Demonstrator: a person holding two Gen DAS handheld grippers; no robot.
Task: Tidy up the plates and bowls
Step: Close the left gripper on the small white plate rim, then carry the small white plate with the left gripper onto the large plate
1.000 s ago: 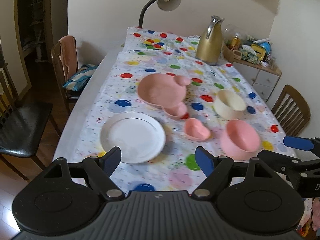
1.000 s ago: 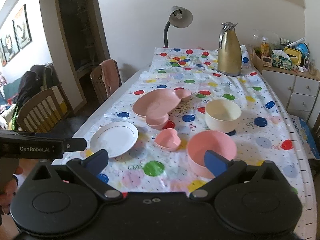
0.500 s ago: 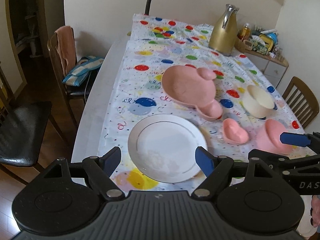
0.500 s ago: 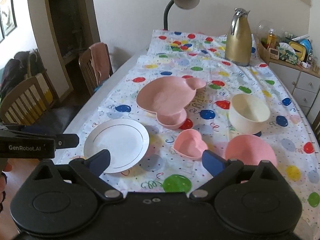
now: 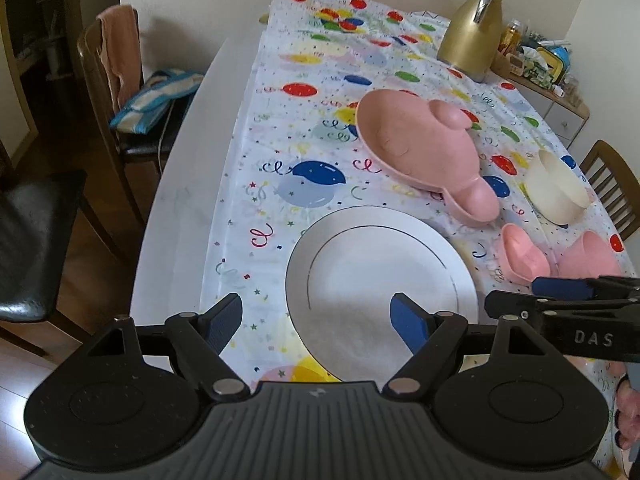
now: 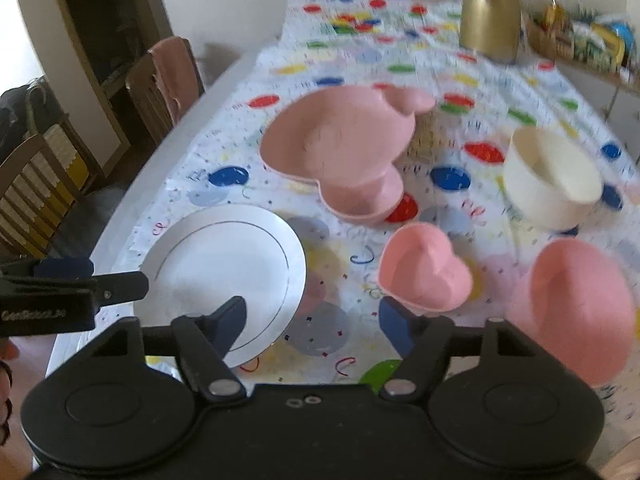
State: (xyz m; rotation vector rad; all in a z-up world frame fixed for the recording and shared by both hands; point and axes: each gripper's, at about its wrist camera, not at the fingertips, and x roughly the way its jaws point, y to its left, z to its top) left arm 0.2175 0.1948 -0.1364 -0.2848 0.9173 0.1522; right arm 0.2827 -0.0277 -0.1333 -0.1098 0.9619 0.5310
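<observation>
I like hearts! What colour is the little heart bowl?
Pink. The heart bowl shows best in the right wrist view.

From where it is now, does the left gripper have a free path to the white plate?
Probably yes. The left gripper is open and empty, just short of the white plate's near rim, with only tablecloth between. The right gripper sits off to the side.

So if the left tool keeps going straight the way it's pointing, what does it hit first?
Most likely the white plate: its near left rim lies between the open left tool tips. Depth is hard to judge.
</observation>
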